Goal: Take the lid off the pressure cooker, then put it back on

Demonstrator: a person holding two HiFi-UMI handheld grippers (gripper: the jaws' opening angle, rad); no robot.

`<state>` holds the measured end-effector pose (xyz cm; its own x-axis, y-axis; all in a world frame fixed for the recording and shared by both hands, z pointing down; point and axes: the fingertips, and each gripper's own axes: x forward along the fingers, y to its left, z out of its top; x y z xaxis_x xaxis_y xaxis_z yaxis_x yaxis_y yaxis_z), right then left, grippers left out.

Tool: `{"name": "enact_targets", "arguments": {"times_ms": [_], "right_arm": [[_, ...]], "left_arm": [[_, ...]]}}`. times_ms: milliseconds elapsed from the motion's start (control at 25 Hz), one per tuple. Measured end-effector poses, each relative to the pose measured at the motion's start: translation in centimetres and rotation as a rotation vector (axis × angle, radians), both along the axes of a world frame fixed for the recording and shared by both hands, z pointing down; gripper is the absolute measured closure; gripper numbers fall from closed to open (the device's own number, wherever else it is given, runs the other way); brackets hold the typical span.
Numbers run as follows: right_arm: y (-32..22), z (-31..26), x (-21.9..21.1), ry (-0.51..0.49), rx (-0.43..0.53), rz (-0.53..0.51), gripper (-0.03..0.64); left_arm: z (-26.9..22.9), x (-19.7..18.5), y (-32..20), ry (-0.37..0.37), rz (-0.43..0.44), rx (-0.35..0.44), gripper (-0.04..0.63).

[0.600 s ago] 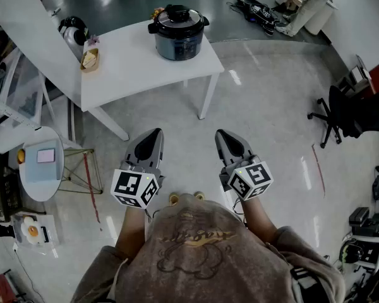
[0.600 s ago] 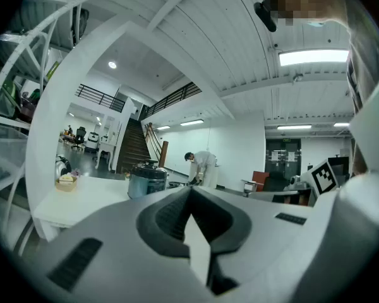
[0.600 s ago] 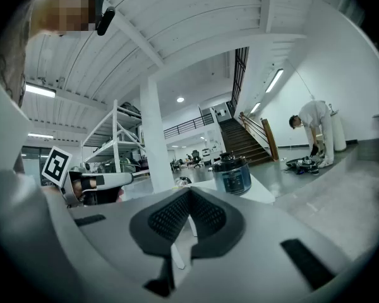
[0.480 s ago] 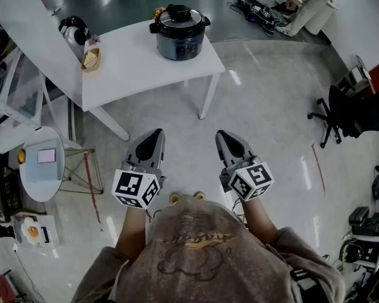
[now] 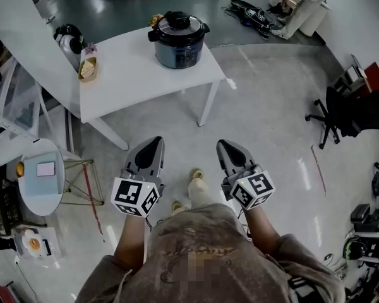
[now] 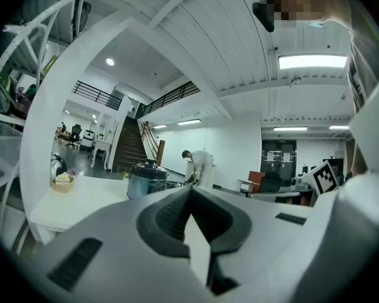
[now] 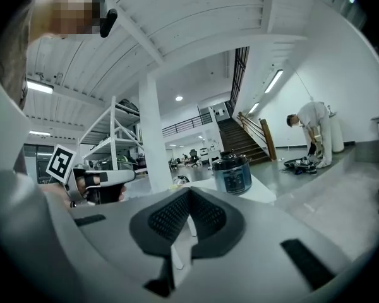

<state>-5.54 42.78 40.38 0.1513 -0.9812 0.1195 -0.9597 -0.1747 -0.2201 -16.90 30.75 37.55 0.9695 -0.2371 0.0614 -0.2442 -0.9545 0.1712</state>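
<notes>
Standing on the desk (image 5: 126, 74), the pressure cooker (image 5: 177, 43) wears its lid (image 5: 177, 23); left tongs (image 5: 153, 144) and right tongs (image 5: 227, 146) hover well apart from it, both pressed together, empty.

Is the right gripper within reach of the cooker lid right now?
Probably not: the right gripper, shut, is well short of the lid on the cooker on the white table; only open floor lies between.
</notes>
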Motion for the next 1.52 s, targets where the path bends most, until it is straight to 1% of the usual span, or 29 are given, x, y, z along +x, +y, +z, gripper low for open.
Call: {"name": "enact_targets", "arguments": {"times_ms": [240,520,880,1280,1520], "right_arm": [[-2.8,0.2,2.5,0.006,0.012,0.003,0.621],[-7.7,0.7,5.7,-0.004,0.026,-0.027,0.621],[-14.8,-0.5,12.3,-0.011,0.038,-0.057,0.621],[-21.0,-1.8,20.4,0.000,0.032,-0.108,0.621],[-24.3,-2.1,24.2,0.011,0.030,-0.156,0.621]], "left_arm": [[0.4,2.7,-2.6,0.012,0.006,0.003,0.594],[0.7,6.6,-7.0,0.010,-0.003,0.011,0.594],[-0.4,12.9,-13.7,0.009,-0.024,0.004,0.594],[-1.9,20.8,-19.5,0.011,-0.054,0.013,0.594],[-1.6,23.8,-22.4,0.006,-0.100,0.007,0.594]]}}
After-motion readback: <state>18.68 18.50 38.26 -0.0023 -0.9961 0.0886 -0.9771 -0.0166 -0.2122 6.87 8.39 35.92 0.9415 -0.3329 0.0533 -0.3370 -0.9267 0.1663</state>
